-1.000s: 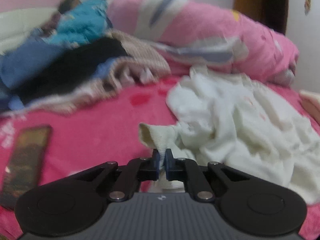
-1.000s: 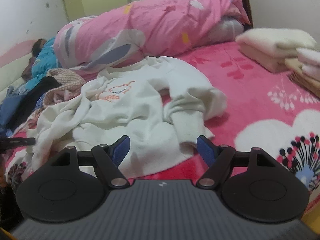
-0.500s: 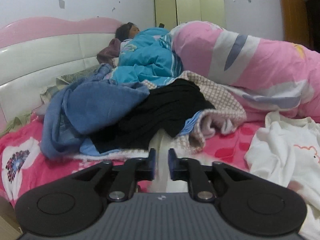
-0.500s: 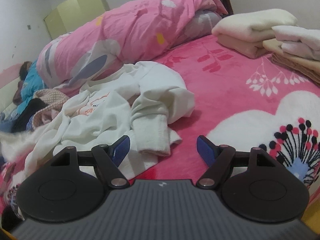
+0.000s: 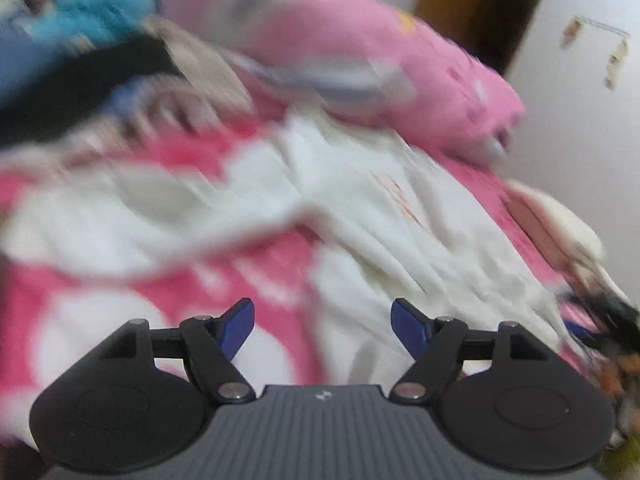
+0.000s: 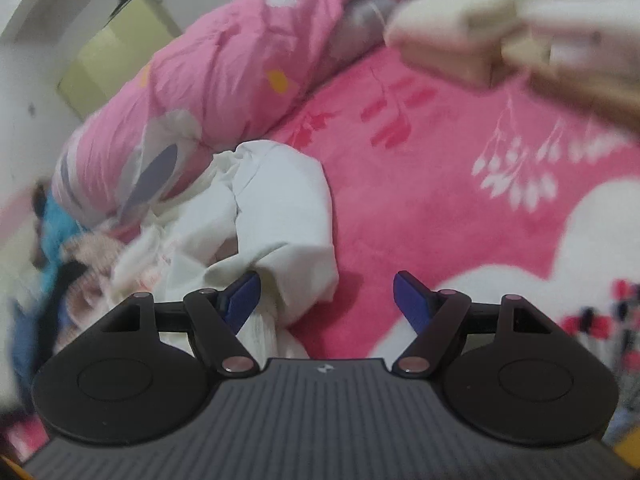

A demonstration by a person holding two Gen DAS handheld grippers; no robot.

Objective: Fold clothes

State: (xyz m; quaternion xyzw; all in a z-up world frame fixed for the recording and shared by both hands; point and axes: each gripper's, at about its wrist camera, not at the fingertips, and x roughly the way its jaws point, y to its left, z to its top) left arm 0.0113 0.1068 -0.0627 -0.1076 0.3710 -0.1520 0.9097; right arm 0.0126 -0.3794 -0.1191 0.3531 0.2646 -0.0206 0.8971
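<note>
The white sweatshirt [image 5: 400, 216] lies crumpled on the pink bedspread [image 6: 440, 168], a soft cream-white heap with deep folds. In my left view it is smeared by blur, yet I can make out a faint orange print on its chest and one long sleeve stretched out toward the left side of the picture across the pink cover. In my right view the same garment [image 6: 280, 200] is sharper: a bunched sleeve humps up in a thick roll, and its ribbed cuff hangs down toward the bottom of the picture.

My left gripper [image 5: 322, 324] has just been opening its jaws; they now stand wide apart, and nothing is pinched between the blue pads. The body of the sweatshirt spreads ahead of it and to the right, with its lower edge running down between the two fingers, the pads not pressing on it.

My right gripper [image 6: 326, 296] is spread wide as well and holds nothing. The rolled sleeve sits just ahead of its left finger, and the cuff drops down right beside that finger's blue pad [image 6: 242, 294]; whether cloth and pad touch I cannot tell. Ahead of the right finger there is only bare bedspread.

Behind the sweatshirt a rolled pink quilt [image 6: 224, 80] runs along the bed, and folded pale clothes [image 6: 480, 28] are stacked at the far right.
</note>
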